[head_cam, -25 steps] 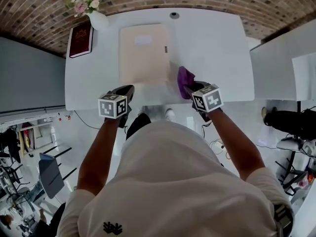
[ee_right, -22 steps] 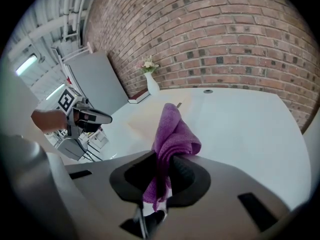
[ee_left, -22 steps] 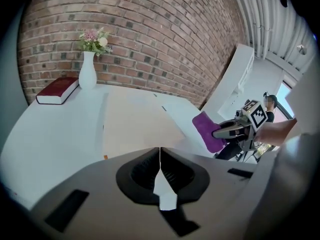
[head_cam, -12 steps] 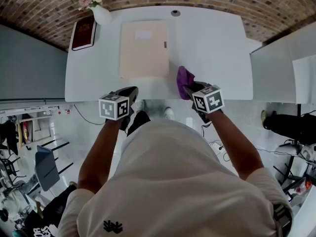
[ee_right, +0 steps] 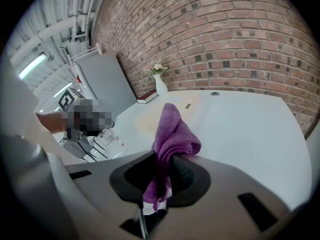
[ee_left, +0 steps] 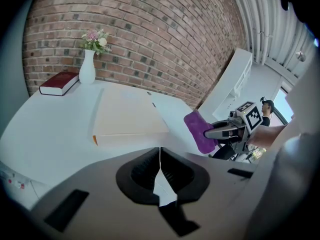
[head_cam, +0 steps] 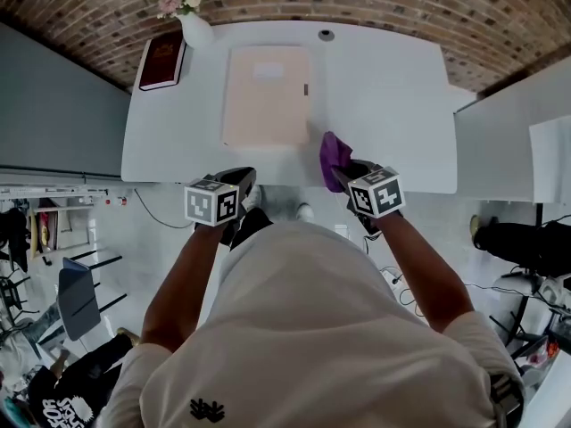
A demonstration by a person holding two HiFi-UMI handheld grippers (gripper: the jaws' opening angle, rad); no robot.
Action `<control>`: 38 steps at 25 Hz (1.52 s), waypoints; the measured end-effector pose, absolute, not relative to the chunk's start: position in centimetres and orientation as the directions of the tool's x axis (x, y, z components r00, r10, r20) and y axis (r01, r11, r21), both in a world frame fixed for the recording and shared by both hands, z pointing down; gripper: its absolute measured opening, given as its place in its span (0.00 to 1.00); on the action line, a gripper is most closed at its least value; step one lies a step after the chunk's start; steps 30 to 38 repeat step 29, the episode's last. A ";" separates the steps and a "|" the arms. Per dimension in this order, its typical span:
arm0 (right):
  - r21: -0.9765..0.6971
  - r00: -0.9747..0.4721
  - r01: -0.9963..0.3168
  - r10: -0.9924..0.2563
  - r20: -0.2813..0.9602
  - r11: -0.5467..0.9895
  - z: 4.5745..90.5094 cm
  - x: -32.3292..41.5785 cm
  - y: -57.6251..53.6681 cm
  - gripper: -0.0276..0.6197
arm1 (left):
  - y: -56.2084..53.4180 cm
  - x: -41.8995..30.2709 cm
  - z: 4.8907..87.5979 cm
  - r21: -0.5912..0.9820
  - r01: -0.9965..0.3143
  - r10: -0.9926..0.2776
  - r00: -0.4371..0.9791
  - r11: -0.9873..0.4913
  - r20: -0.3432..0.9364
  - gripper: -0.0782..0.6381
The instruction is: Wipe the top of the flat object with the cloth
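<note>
A flat beige folder (head_cam: 266, 95) (ee_left: 129, 113) (ee_right: 160, 115) lies on the white table (head_cam: 384, 87), towards its left half. My right gripper (head_cam: 346, 169) (ee_right: 164, 174) is shut on a purple cloth (head_cam: 333, 152) (ee_right: 171, 139) (ee_left: 200, 130), held over the table's near edge just right of the folder. Near the front edge, left of the folder's near end, my left gripper (head_cam: 239, 178) (ee_left: 160, 171) is shut with nothing in it.
A dark red book (head_cam: 162, 61) (ee_left: 59, 83) and a white vase of flowers (head_cam: 192, 20) (ee_left: 88, 64) stand at the table's far left corner. A small round port (head_cam: 326, 35) sits at the far edge. A brick wall (ee_left: 150, 29) is behind, white cabinets (head_cam: 508, 141) to the right.
Both grippers have drawn back slightly towards the table's near edge; the right one still holds the cloth. The head view has shifted a little.
</note>
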State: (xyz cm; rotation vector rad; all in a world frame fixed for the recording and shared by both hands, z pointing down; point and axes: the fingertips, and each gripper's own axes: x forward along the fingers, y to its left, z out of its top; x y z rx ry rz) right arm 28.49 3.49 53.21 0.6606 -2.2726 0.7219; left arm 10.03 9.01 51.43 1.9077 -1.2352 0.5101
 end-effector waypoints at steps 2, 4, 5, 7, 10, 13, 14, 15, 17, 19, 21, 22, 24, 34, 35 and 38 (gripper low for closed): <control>-0.310 -0.658 -0.615 -0.257 0.707 0.725 53.1 28.4 3.7 0.17 | 9.3 10.0 51.5 0.401 -0.891 -0.575 0.445 -0.211 0.686 0.14; -0.307 -0.658 -0.613 -0.256 0.708 0.728 53.2 28.4 3.9 0.17 | 9.4 10.0 51.6 0.403 -0.891 -0.578 0.445 -0.210 0.684 0.14; -0.306 -0.658 -0.612 -0.255 0.709 0.729 53.2 28.5 3.9 0.17 | 9.5 10.0 51.6 0.404 -0.891 -0.579 0.445 -0.208 0.683 0.14; -0.303 -0.656 -0.611 -0.254 0.710 0.731 53.3 28.7 4.1 0.17 | 9.6 10.1 51.7 0.405 -0.891 -0.581 0.444 -0.206 0.682 0.14; -0.301 -0.653 -0.611 -0.252 0.714 0.732 53.5 28.9 4.3 0.17 | 9.7 10.2 51.9 0.407 -0.891 -0.580 0.443 -0.202 0.683 0.14; -0.297 -0.649 -0.612 -0.252 0.718 0.733 53.7 29.2 4.6 0.17 | 10.0 10.4 52.2 0.412 -0.889 -0.579 0.446 -0.200 0.682 0.14; -0.296 -0.648 -0.614 -0.252 0.719 0.732 53.7 29.3 4.6 0.17 | 10.0 10.4 52.1 0.411 -0.890 -0.579 0.445 -0.199 0.683 0.14; -0.296 -0.647 -0.615 -0.253 0.720 0.731 53.7 29.4 4.6 0.17 | 10.0 10.4 52.1 0.409 -0.891 -0.580 0.443 -0.199 0.684 0.14; -0.297 -0.645 -0.617 -0.253 0.721 0.729 53.9 29.6 4.5 0.17 | 9.9 10.4 52.1 0.409 -0.891 -0.579 0.442 -0.198 0.685 0.14; -0.300 -0.645 -0.617 -0.251 0.722 0.727 54.0 29.6 4.5 0.17 | 9.8 10.4 52.1 0.409 -0.891 -0.578 0.443 -0.197 0.686 0.14; -0.302 -0.646 -0.616 -0.248 0.722 0.727 54.1 29.6 4.5 0.17 | 9.7 10.5 52.2 0.409 -0.891 -0.576 0.442 -0.196 0.688 0.14; -0.303 -0.646 -0.615 -0.246 0.722 0.728 54.1 29.6 4.4 0.17 | 9.7 10.5 52.3 0.409 -0.891 -0.575 0.442 -0.195 0.689 0.14; -0.304 -0.647 -0.615 -0.245 0.722 0.728 54.3 29.6 4.3 0.17 | 9.7 10.5 52.5 0.410 -0.891 -0.573 0.442 -0.194 0.690 0.14; -0.306 -0.646 -0.617 -0.244 0.723 0.726 54.5 29.4 4.0 0.17 | 9.4 10.4 52.6 0.412 -0.890 -0.570 0.444 -0.195 0.691 0.14; -0.306 -0.646 -0.617 -0.244 0.723 0.726 54.5 29.4 4.0 0.17 | 9.4 10.4 52.6 0.412 -0.890 -0.570 0.444 -0.195 0.691 0.14; -0.306 -0.646 -0.617 -0.244 0.723 0.726 54.5 29.4 4.0 0.17 | 9.4 10.4 52.6 0.412 -0.890 -0.570 0.444 -0.195 0.691 0.14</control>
